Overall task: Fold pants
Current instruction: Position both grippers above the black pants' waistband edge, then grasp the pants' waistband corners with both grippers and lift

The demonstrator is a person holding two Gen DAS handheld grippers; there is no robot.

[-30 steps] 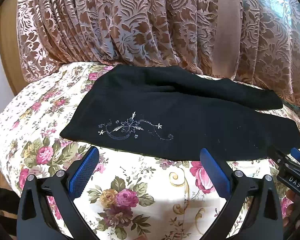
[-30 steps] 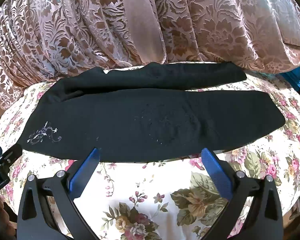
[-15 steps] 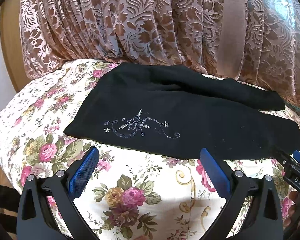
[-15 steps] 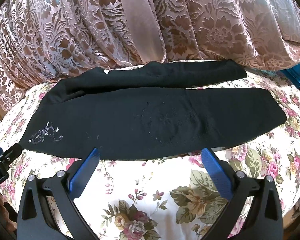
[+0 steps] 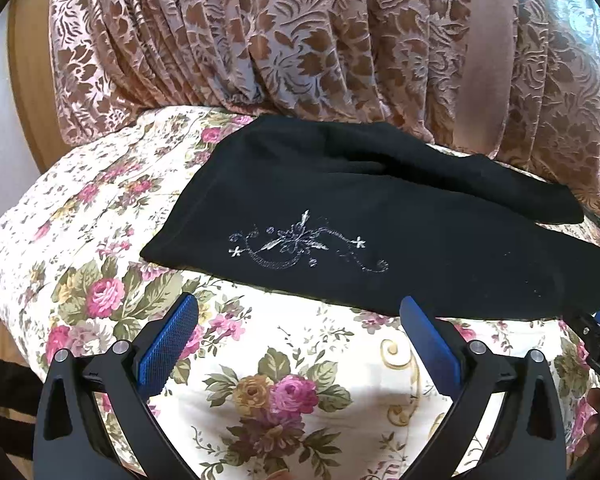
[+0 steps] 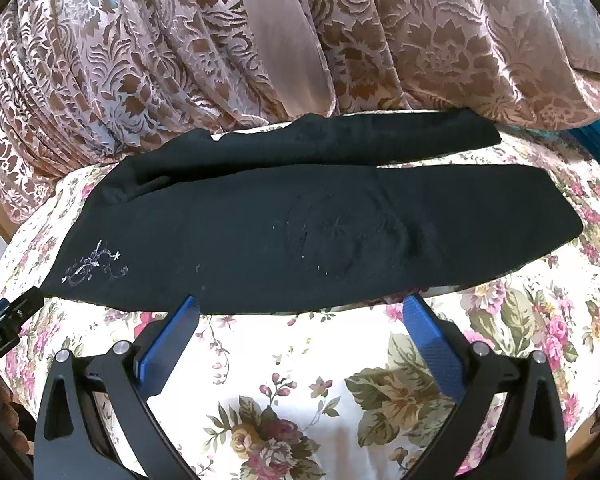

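Note:
Black pants (image 5: 380, 216) lie flat on a floral bedspread (image 5: 284, 364), waist end to the left with silver embroidery (image 5: 300, 244), legs running right. In the right wrist view the pants (image 6: 320, 232) span the bed, the two legs side by side, the far leg against the curtain. My left gripper (image 5: 298, 312) is open and empty, hovering just in front of the pants' near edge at the waist end. My right gripper (image 6: 300, 312) is open and empty, at the near edge of the near leg's middle.
A brown-and-pink patterned curtain (image 5: 300, 40) hangs right behind the bed. A wooden frame (image 5: 28, 80) stands at the left. A blue object (image 6: 596, 140) sits at the far right by the curtain. Each gripper shows at the other view's edge.
Both grippers have drawn slightly closer to the pants' near edge; the left view has shifted a little left and up. The pants have not moved.

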